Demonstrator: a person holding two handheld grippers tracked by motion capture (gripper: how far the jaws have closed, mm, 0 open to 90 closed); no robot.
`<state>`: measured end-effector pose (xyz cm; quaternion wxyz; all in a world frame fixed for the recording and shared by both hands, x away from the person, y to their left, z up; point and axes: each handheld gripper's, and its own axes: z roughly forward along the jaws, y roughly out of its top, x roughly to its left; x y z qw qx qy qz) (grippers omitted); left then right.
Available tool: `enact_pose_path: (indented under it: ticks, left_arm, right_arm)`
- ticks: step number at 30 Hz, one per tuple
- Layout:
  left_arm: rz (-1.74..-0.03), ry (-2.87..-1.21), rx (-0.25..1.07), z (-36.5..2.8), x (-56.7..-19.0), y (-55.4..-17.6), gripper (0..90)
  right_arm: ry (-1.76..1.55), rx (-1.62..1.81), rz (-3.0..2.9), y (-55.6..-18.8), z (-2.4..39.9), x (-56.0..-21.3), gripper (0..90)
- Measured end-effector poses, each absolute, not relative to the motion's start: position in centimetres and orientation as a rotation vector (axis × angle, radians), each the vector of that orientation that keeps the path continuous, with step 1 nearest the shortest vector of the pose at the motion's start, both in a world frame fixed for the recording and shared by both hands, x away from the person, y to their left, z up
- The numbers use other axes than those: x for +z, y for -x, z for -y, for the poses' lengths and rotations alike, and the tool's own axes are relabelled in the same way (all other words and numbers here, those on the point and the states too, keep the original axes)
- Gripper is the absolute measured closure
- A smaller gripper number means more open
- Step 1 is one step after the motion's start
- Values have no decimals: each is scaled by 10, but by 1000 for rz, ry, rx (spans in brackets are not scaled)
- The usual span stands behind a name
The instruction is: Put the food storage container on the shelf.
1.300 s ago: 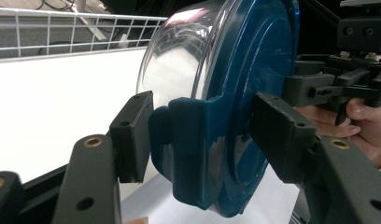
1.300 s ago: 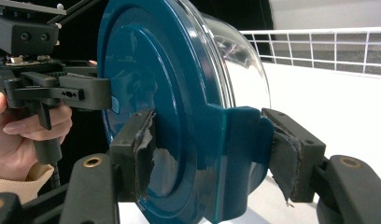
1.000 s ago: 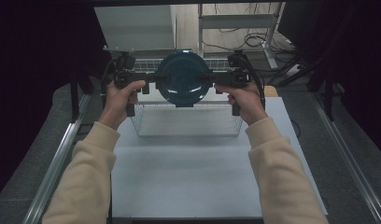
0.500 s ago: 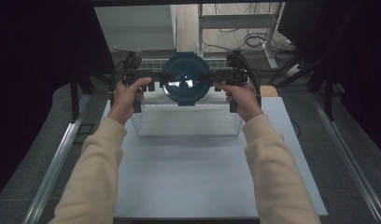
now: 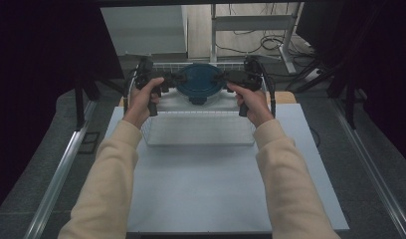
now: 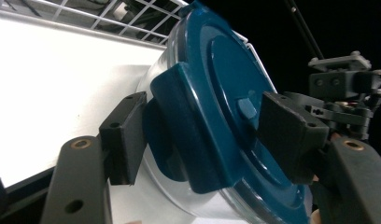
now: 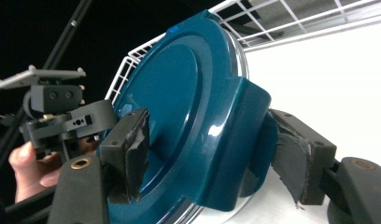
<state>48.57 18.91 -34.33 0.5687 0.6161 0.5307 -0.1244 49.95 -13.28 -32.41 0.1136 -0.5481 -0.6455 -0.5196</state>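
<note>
Container: round clear tub with teal lid (image 5: 199, 82), held up over the far part of the white wire basket (image 5: 198, 129).
Left tongs (image 5: 167, 82): clamped on the lid's left latch.
Right tongs (image 5: 226, 78): clamped on its right latch.
Worktop (image 5: 201, 189): pale, carrying the basket.
Beyond: cables on floor (image 5: 251, 47).

- I read this as a lab or test bay.
- Dark curtains (image 5: 42, 74) flank the table (image 5: 216, 189).
- Loose cables (image 5: 251, 45) on the floor beyond; metal rails (image 5: 61, 169).
</note>
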Motion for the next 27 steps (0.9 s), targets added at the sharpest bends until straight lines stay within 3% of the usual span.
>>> enact_pose_path:
  ticks: [7,11,13,19,24,27]
  left_arm:
    - [-1240,-1446,-284,-188,-344,-485,350]
    - [-1248,-1466,-203,-181,-341,-481,317]
    - [-1247,-1476,-85,-179,-334,-474,281]
    - [-1208,-1488,-9,-184,-322,-458,245]
    - [-1168,-1570,141,-188,-309,-431,240]
    - [-1116,-1593,168,-190,-306,-410,248]
  right_arm:
    - [1610,-1549,1895,-501,133,-325,316]
    - [1611,-1558,1992,-496,128,-321,217]
    - [1637,-1629,2107,-484,125,-312,172]
    - [1551,-1721,2245,-460,137,-292,177]
    - [1512,-1727,2360,-446,150,-293,182]
    - [1474,-1740,2414,-434,159,-299,193]
